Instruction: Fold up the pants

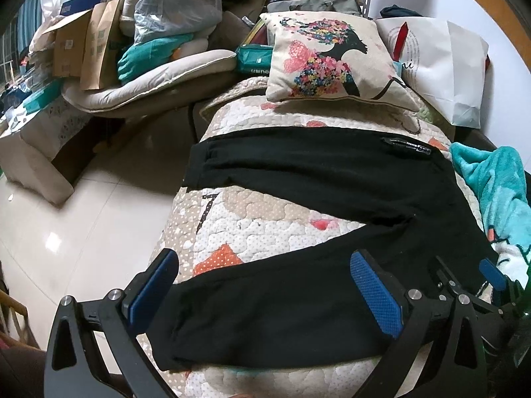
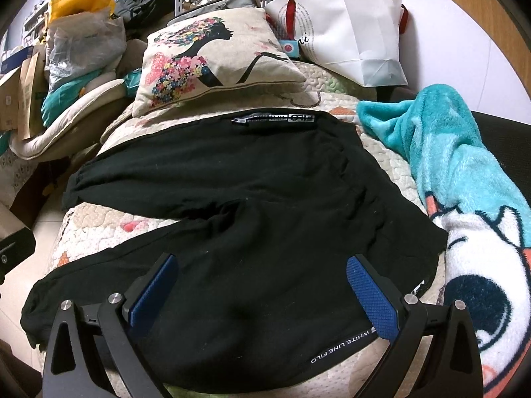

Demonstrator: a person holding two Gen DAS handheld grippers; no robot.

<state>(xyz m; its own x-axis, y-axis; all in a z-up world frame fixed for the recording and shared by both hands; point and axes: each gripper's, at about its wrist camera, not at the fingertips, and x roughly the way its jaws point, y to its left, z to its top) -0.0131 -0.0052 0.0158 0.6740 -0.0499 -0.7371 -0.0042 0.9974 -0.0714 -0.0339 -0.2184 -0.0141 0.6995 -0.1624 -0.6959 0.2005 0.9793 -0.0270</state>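
Observation:
Black pants (image 1: 315, 179) lie spread flat on a quilted cover (image 1: 252, 225), legs apart and pointing left. My left gripper (image 1: 265, 285) is open, its blue pads astride the near leg's cuff end. The right gripper's blue fingers (image 1: 491, 273) show at the right edge of this view. In the right wrist view the pants (image 2: 252, 199) fill the middle, and my right gripper (image 2: 262, 285) is open over the near waistband side with white lettering (image 2: 341, 345). Neither gripper holds cloth.
A flower-print cushion (image 1: 332, 56) and a white paper bag (image 1: 444, 66) lie behind the pants. A teal fleece blanket (image 2: 458, 172) lies at the right. Boxes, bags and a beige cushion (image 1: 139, 76) pile up at the left above tiled floor (image 1: 83, 219).

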